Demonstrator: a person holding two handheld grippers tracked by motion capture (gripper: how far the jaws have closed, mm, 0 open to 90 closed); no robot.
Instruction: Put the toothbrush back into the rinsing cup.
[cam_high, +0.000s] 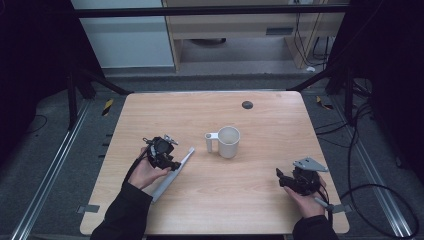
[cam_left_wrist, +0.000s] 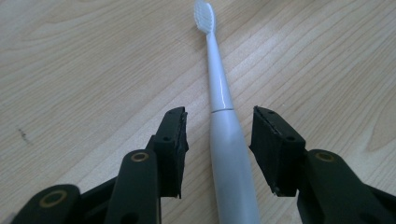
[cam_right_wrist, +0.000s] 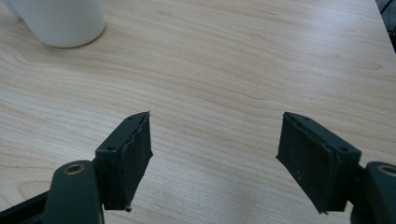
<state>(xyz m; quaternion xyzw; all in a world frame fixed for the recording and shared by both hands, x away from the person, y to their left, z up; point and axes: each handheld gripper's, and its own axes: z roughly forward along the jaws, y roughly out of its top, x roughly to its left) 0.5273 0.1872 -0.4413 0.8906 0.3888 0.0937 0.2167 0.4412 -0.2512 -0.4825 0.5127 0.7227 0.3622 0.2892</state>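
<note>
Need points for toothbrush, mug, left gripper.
toothbrush (cam_left_wrist: 219, 88), left gripper view, on its neck.
mug (cam_high: 229, 142), high view, on its side wall.
left gripper (cam_left_wrist: 219, 149), left gripper view, midway between its fingertips.

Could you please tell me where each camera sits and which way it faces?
High view: above the person's side, looking forward-down on the light wooden table; both hands, dark sleeves show.
Left gripper view: along open jaws straddling the white electric toothbrush.
Right gripper view: along open jaws toward the white handled mug.
Shared: mug, high and right gripper views.
</note>
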